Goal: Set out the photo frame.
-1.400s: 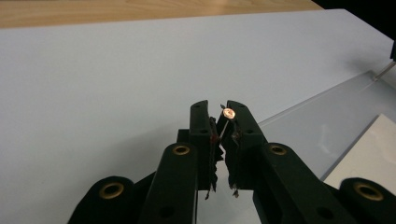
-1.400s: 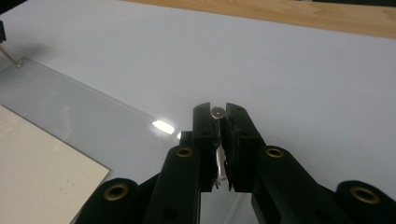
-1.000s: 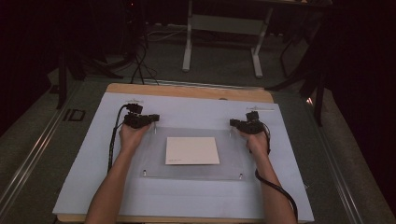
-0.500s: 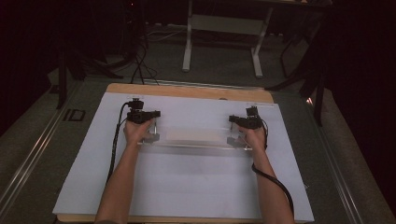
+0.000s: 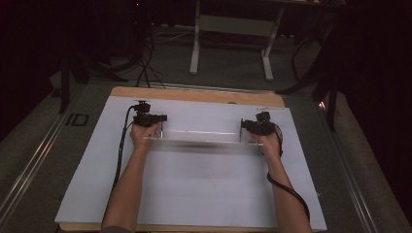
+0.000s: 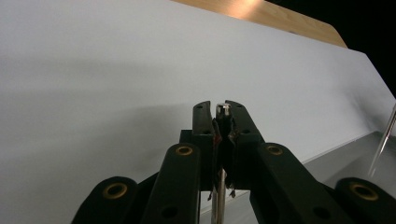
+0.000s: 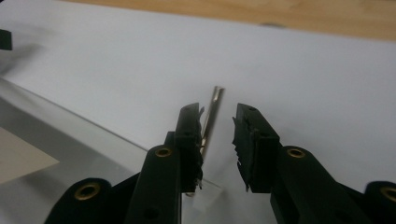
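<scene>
A clear plastic plate [image 5: 201, 137] with thin metal pins at its corners stands tilted up on the white board [image 5: 194, 194], blurred in the high view. My left gripper [image 5: 158, 130] holds its far left corner, with the jaws shut on a metal pin [image 6: 223, 108]. At the far right corner is my right gripper [image 5: 246, 130]. In the right gripper view its jaws have just been opening, and the right gripper [image 7: 217, 110] stands open. The right corner's pin [image 7: 211, 116] leans by one jaw, free of the other. A cream sheet [image 7: 18, 163] lies under the plate [image 7: 70, 122].
The white board covers a wooden table [image 5: 194, 93] whose far edge shows as a tan strip. Cables trail from both grippers along the forearms. A metal stand's legs [image 5: 228, 53] rise on the dark floor beyond the table.
The plate went from lying flat to tilted up on its near edge, both hands lifting its far corners. The cream sheet no longer shows in the high view.
</scene>
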